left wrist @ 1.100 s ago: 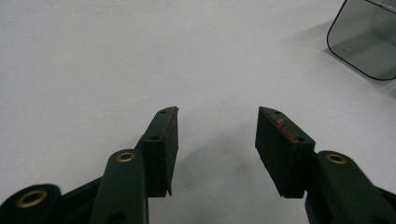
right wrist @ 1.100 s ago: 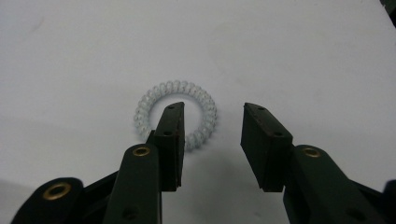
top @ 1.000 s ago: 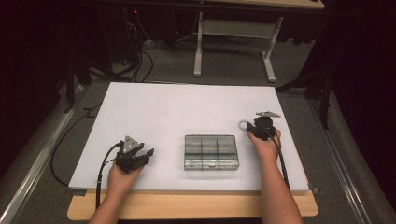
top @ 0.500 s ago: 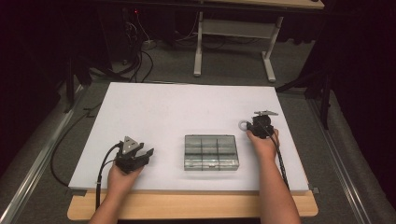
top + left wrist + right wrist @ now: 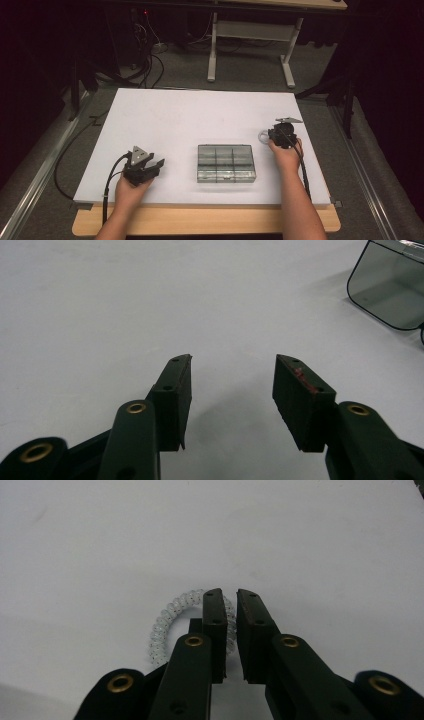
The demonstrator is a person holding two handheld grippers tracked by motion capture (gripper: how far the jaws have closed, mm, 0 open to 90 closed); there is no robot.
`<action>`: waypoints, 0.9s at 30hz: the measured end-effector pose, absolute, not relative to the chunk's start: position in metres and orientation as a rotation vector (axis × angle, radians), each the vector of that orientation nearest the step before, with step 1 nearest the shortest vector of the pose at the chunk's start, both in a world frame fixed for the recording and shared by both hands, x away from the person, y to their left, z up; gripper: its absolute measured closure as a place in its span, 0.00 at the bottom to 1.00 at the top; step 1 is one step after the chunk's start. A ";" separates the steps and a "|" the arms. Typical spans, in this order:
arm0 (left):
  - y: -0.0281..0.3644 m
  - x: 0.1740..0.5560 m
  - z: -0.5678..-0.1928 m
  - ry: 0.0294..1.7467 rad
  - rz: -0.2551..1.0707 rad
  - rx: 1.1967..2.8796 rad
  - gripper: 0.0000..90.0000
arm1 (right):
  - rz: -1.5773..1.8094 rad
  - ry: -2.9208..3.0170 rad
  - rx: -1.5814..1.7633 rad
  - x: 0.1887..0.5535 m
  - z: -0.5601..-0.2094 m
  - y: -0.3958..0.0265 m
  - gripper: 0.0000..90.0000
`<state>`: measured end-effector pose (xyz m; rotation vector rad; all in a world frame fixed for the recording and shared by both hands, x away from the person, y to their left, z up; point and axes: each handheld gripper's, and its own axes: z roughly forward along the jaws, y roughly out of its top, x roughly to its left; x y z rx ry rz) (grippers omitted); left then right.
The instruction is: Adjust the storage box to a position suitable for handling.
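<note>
The left tongs (image 5: 150, 167) are resting low on the white worktop (image 5: 200, 115) near its front left corner, a hand (image 5: 131, 190) wrapping the body from behind and a black cable trailing off the edge; in the left gripper view the tongs (image 5: 232, 380) are standing wide apart with nothing between them, their matte black pads ribbed, one showing a reddish smear along its top edge. The forearm is running out of the bottom of the high view. Toward the middle a clear plastic compartment box (image 5: 225, 163) is lying flat, rectangular with rounded corners and divided into a grid of cells; whether anything is sitting inside is hard to make out, and in the left gripper view just one rounded corner of the box (image 5: 387, 287) is poking in at the upper right. Further right, the right tongs (image 5: 274, 134) are hovering at a translucent coiled hair tie (image 5: 263, 135), a small springy ring lying on the worktop just right of the box. In the right gripper view these tongs (image 5: 231, 602) are drawn narrow, a thin gap left between the pads, and the hair tie (image 5: 167, 617) is looping around the left jaw, its right side hidden behind it, so I cannot tell whether it is being pinched.
</note>
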<state>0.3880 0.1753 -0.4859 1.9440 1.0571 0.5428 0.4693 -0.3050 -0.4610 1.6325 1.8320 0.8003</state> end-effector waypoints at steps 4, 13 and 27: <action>0.175 0.388 -0.486 1.058 0.541 1.943 0.56 | 0.809 1.835 1.609 0.460 -0.454 -0.304 0.94; 0.175 0.388 -0.486 1.058 0.543 1.948 0.56 | 0.828 1.812 1.587 0.423 -0.444 -0.312 0.94; 0.174 0.388 -0.486 1.059 0.547 1.952 0.56 | 0.899 1.769 1.618 0.355 -0.444 -0.334 0.94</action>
